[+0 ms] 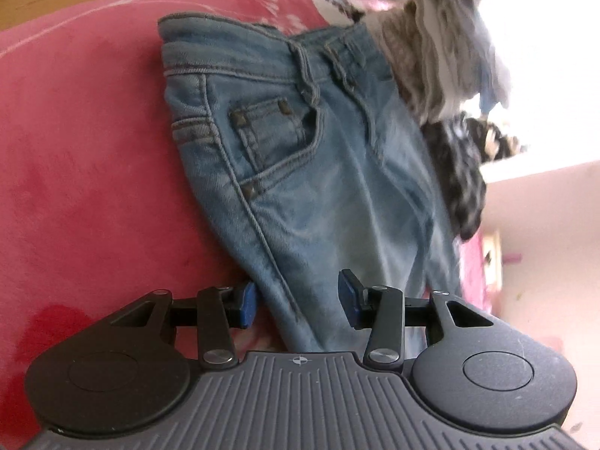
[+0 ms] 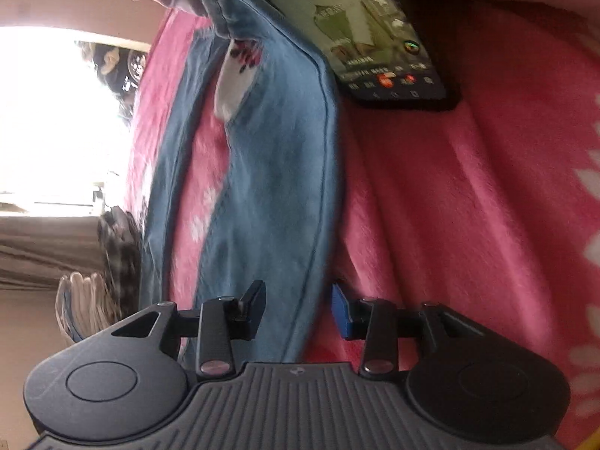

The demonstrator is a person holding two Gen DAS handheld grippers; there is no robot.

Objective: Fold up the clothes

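Jeans (image 1: 322,172), one pair, lie spread on the pink blanket (image 1: 82,157), legs apart. Denim looks heavy and fairly stiff; waistband or hems seem the firmest holds. Left gripper (image 1: 298,302) and right gripper (image 2: 298,309) both gape, cloth between their fingers. Beside the jeans: one phone (image 2: 378,33), one clothes pile (image 1: 442,56).

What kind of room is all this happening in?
Probably a bedroom at home: the jeans lie on a soft pink blanket, with a heap of other clothes beside them and a phone.
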